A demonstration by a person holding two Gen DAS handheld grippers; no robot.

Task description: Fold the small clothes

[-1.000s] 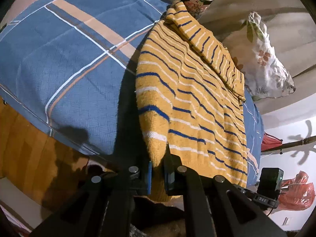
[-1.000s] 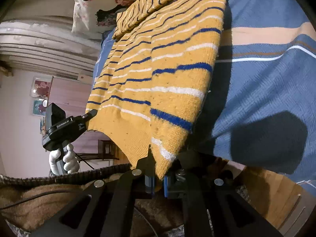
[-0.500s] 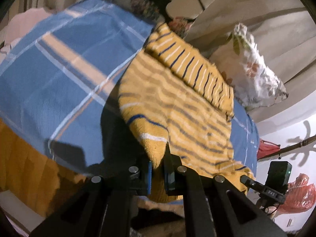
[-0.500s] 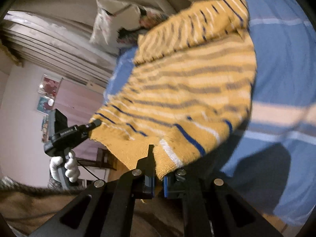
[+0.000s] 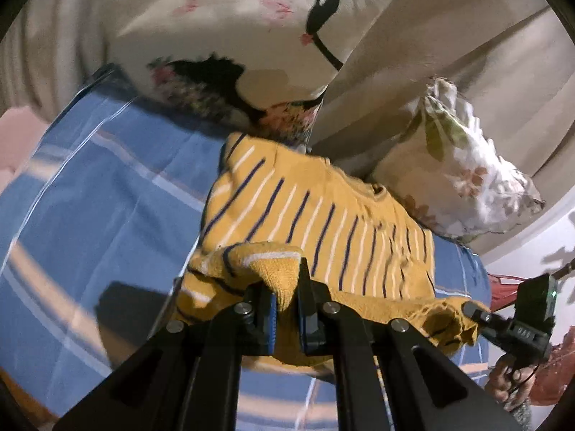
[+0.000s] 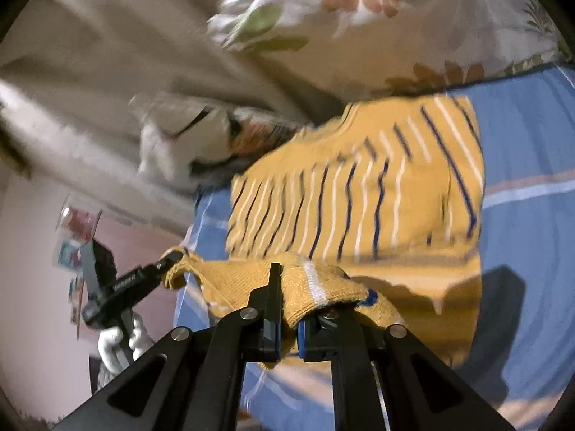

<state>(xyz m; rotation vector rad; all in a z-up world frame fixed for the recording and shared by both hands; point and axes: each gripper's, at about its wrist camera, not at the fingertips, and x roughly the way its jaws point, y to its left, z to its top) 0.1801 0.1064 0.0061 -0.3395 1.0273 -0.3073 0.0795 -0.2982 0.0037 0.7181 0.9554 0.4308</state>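
A small yellow knit sweater (image 5: 323, 222) with blue and white stripes lies on the blue checked bedspread (image 5: 90, 222); it also shows in the right wrist view (image 6: 359, 186). My left gripper (image 5: 285, 309) is shut on one corner of its hem. My right gripper (image 6: 289, 316) is shut on the other hem corner. Both hold the hem raised over the sweater's body, towards the pillows. The right gripper (image 5: 474, 310) shows at the right of the left wrist view, and the left gripper (image 6: 167, 264) at the left of the right wrist view.
A cream pillow with a dark bird print (image 5: 233, 36) and a floral pillow (image 5: 460, 168) lean on the headboard just beyond the sweater. The bedspread (image 6: 532, 215) spreads to both sides. A red bag (image 5: 553, 370) lies off the bed.
Both grippers have carried the hem up off the bed edge and forward over the sweater towards the pillows. The lower half now doubles over the upper half.
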